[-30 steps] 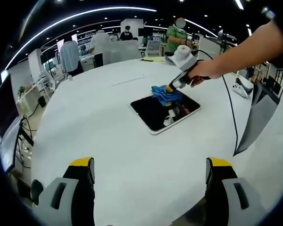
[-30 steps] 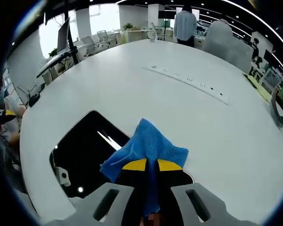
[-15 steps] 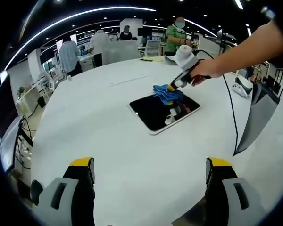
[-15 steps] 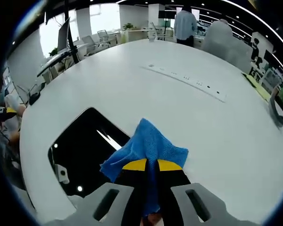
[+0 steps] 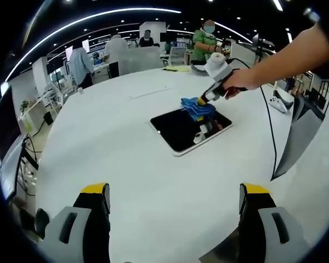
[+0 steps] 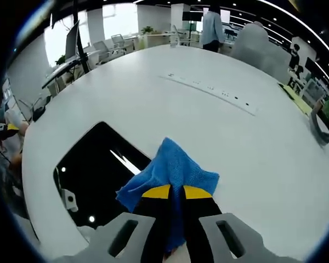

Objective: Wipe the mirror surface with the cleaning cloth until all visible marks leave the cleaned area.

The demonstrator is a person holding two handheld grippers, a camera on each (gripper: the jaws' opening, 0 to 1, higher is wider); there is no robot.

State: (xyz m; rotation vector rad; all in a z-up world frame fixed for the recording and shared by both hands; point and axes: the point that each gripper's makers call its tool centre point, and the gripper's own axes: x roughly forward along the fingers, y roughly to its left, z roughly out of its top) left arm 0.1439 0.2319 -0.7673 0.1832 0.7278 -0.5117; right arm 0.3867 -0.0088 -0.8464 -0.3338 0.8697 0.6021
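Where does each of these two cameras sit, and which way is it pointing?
Left gripper view: rides the left gripper, held back, jaws apart; looks across the white table at the mirror; the person's hand shows.
Right gripper view: rides the right gripper, jaws shut on the blue cloth, looking down its jaws over the mirror's edge.
Shared: mirror, cloth, table, right gripper.

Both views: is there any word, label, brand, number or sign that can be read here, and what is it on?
None can be read.
The row of small dark marks on the white table: too small to tell whether they are text.
The blue cloth, the mirror and the yellow-tipped right gripper: no lettering visible.
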